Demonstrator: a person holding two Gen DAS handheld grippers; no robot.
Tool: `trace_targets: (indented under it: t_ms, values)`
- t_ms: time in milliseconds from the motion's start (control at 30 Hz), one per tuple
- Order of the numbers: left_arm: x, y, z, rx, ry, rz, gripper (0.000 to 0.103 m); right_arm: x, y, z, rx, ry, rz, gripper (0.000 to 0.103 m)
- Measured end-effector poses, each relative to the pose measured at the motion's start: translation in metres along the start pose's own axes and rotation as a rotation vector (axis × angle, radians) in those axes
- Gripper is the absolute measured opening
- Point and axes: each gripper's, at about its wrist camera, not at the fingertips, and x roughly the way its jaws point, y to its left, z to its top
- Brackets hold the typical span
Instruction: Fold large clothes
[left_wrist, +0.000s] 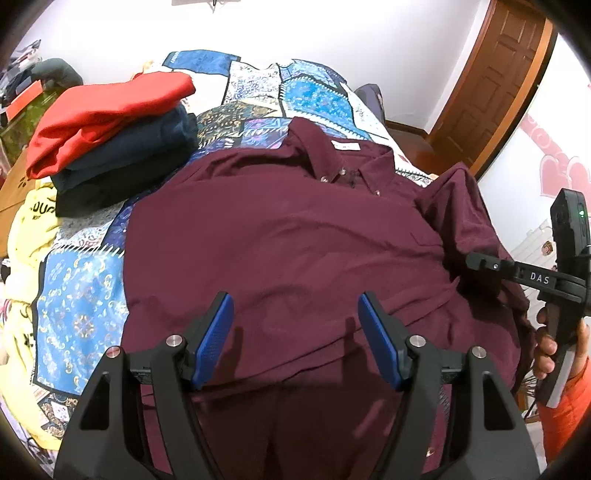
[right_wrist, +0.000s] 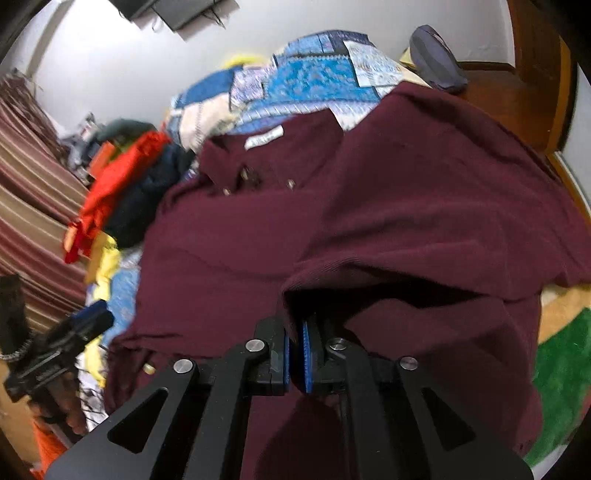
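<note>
The bed carries a patchwork quilt (left_wrist: 314, 92) in blue, white and dark panels; it fills the far half of the left wrist view and shows again in the right wrist view (right_wrist: 317, 81).

The maroon collared shirt (left_wrist: 280, 243) lies front up across the near part of the quilt, collar toward the far end, with a white neck label (left_wrist: 345, 145) visible inside the collar. Its near hem hangs over the bed edge. In the right wrist view the shirt (right_wrist: 424, 192) has its right sleeve lifted and folded inward over the body.

A stack of folded clothes sits on the quilt left of the shirt, just beside its left shoulder: a red garment (left_wrist: 107, 118) on top and a dark navy garment (left_wrist: 125, 166) beneath. A yellow garment (left_wrist: 33, 225) lies crumpled at the left edge of the bed.

A brown wooden door (left_wrist: 495, 81) stands at the far right. A striped curtain (right_wrist: 33, 206) hangs at the left of the right wrist view, and a green rug (right_wrist: 561, 373) lies on the floor at the right.

The left gripper (left_wrist: 295, 310) hovers above the lower shirt front with its blue pads spread wide apart and nothing between them.

The right gripper (right_wrist: 295, 332) has its blue pads pressed together on the edge of the raised maroon sleeve fabric.
</note>
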Motion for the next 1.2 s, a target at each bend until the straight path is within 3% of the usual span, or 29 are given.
trace_targets:
  t_ms: [100, 167, 300, 333, 433, 567, 767, 867, 933, 1200]
  values:
    - [0.001, -0.001, -0.002, 0.004, 0.004, 0.003, 0.069, -0.016, 0.002, -0.002, -0.039, 0.063, -0.046, 0.009]
    - [0.003, -0.005, -0.001, 0.007, 0.004, 0.000, 0.069, -0.028, 0.001, -0.004, -0.069, 0.065, -0.072, 0.017]
    - [0.005, -0.015, 0.002, 0.017, 0.001, -0.011, 0.069, -0.064, -0.010, -0.005, -0.051, -0.032, -0.078, 0.050]
    - [0.006, -0.017, 0.002, 0.019, 0.001, -0.014, 0.069, -0.072, -0.015, -0.005, -0.029, -0.057, -0.068, 0.053]
    - [0.010, -0.024, 0.004, 0.028, 0.005, -0.018, 0.069, -0.092, -0.038, -0.006, 0.049, -0.106, -0.048, 0.055]
    - [0.016, -0.032, 0.005, 0.029, 0.015, -0.025, 0.069, -0.103, -0.083, -0.004, 0.188, -0.161, -0.100, 0.055]
    - [0.024, -0.041, 0.006, 0.040, 0.032, -0.023, 0.069, -0.087, -0.163, -0.005, 0.506, -0.166, -0.028, 0.055]
    - [0.025, -0.043, 0.008, 0.037, 0.037, -0.023, 0.069, -0.073, -0.189, -0.008, 0.618, -0.181, -0.051, 0.055]
    - [0.026, -0.043, 0.009, 0.027, 0.038, -0.034, 0.069, -0.068, -0.197, -0.008, 0.659, -0.185, -0.074, 0.055]
    - [0.033, -0.046, 0.015, 0.031, 0.042, -0.030, 0.069, -0.027, -0.225, 0.001, 0.777, -0.150, -0.019, 0.055]
